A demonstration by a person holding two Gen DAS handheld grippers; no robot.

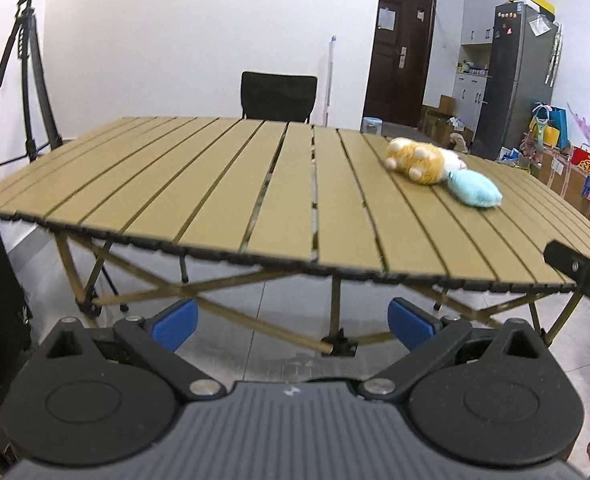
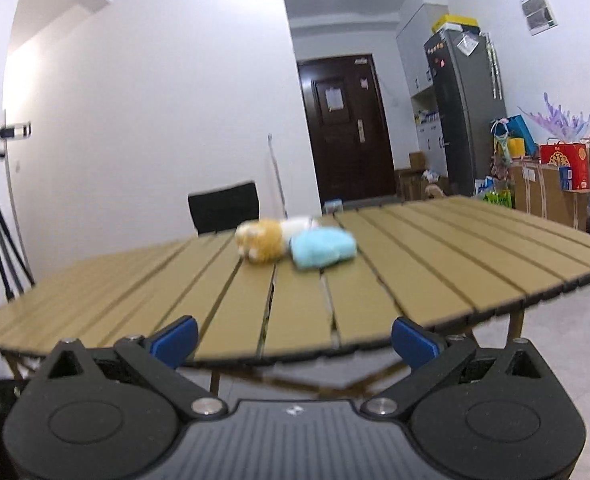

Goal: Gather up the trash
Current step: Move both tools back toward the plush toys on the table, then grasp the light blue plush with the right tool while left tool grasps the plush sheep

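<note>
Left gripper (image 1: 291, 322): wide open, empty, before the table's (image 1: 215, 184) near edge.
Right gripper (image 2: 293, 340): wide open, empty.
Plush toys (image 2: 291, 242): far ahead of the fingers.

Slatted table (image 1: 215, 184) bearing plush toys (image 1: 441, 168)

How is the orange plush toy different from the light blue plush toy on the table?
The orange plush toy is fuzzy with pale paws; the light blue plush toy looks smooth and plain. The orange one lies farther from both grippers, the blue one nearer. Both lie touching on the slatted table.
</note>
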